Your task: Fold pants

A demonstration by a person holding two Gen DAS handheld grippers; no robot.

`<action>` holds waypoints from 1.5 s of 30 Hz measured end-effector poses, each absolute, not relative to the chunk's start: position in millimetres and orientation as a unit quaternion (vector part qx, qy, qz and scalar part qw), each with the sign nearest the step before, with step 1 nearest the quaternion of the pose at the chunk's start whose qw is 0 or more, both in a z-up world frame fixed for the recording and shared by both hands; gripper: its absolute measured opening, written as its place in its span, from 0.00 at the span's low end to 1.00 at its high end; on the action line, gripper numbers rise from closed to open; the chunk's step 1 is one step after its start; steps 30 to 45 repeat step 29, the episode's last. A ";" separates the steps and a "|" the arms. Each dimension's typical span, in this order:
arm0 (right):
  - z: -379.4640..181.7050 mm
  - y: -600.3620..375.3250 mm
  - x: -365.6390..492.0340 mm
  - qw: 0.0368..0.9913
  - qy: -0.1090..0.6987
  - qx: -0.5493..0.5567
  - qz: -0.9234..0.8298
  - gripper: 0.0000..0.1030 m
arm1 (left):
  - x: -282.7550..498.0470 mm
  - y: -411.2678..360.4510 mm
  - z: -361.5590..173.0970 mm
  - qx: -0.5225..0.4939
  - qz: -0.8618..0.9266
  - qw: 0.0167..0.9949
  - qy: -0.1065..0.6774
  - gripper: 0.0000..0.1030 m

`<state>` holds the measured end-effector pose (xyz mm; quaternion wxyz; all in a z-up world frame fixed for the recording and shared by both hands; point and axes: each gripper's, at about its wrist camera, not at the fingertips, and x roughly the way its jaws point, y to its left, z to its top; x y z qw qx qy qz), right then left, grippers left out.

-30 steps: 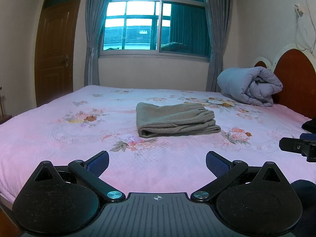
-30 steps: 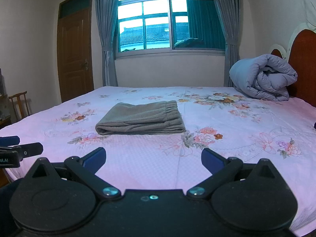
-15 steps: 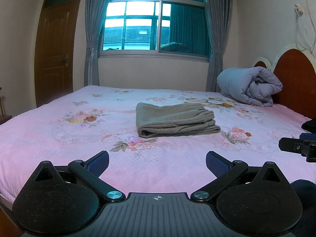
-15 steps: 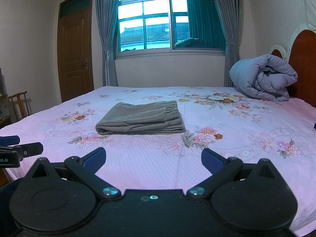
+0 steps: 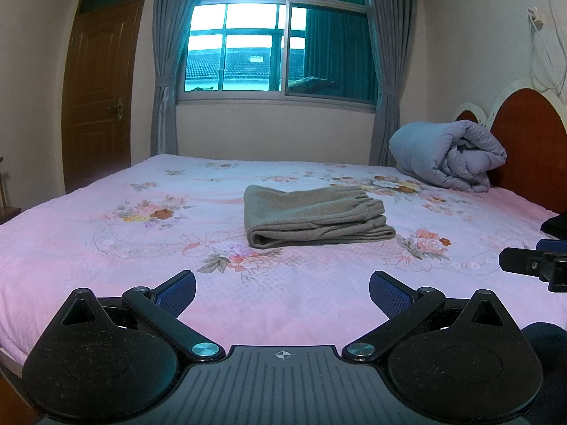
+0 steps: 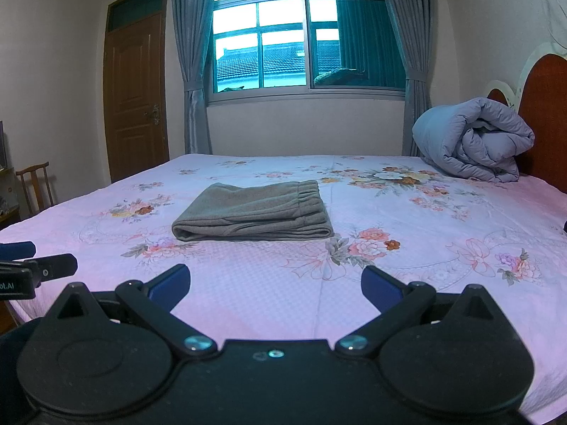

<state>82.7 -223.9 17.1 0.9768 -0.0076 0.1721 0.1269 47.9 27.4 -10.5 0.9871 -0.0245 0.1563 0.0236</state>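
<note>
**Fingers spread and empty, folded pants well out of reach**

Fingers of the left gripper (image 5: 282, 292) stand wide apart with nothing between the blue pads, and the right gripper (image 6: 275, 283) shows the same: apart, empty, held low over the near edge of the bed (image 5: 88, 248). Each gripper's tip shows at the side of the other's view, so the two sit side by side, near one another.

Beyond them, the grey pants (image 5: 312, 216) lie near the middle of the pink floral sheet as a compact stack of several layers, waistband to the right, rounded fold toward the left. By the look of it, the folding is finished or nearly so.

The risk now is undoing it. A further reach that pinches only the top layer would peel the stack open; a finger dragged across the soft mattress could rumple the sheet and skew the bundle. The rolled grey-blue quilt (image 6: 475, 138) by the headboard (image 5: 524, 124) is well apart and no hazard.
</note>
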 end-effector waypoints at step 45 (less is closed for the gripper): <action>16.2 -225.4 77.5 0.976 0.168 -0.027 0.138 0.94 | 49.3 21.0 -9.9 -0.014 -0.001 0.987 0.160 1.00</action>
